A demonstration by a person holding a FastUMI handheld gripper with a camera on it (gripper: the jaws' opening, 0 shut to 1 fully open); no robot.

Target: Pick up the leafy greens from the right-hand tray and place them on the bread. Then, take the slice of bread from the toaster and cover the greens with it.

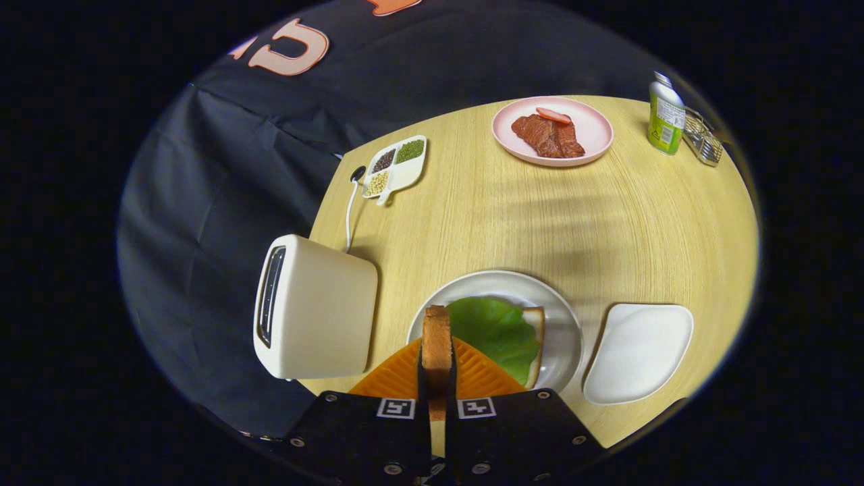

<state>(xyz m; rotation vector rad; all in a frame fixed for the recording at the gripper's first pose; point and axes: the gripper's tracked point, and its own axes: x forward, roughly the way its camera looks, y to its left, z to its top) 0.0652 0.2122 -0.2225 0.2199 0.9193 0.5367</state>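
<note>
My gripper (pixel 437 368) is shut on a slice of bread (pixel 437 341), held edge-on and upright between the fingers. Just ahead of the fingers a white round plate (pixel 563 317) carries a second slice of bread (pixel 535 351) with a green leaf (pixel 496 331) lying on top of it. The held slice hangs above the near left part of that plate. A cream toaster (pixel 314 307) stands left of the plate, its slot facing left. The white tray (pixel 638 351) to the right of the plate is bare.
At the table's far side are a pink plate (pixel 590 125) with meat and a red slice, a white divided dish (pixel 397 165) of grains, a green bottle (pixel 665 118) and a small wire rack (pixel 702 138). The toaster's cord (pixel 349 209) runs to the table edge.
</note>
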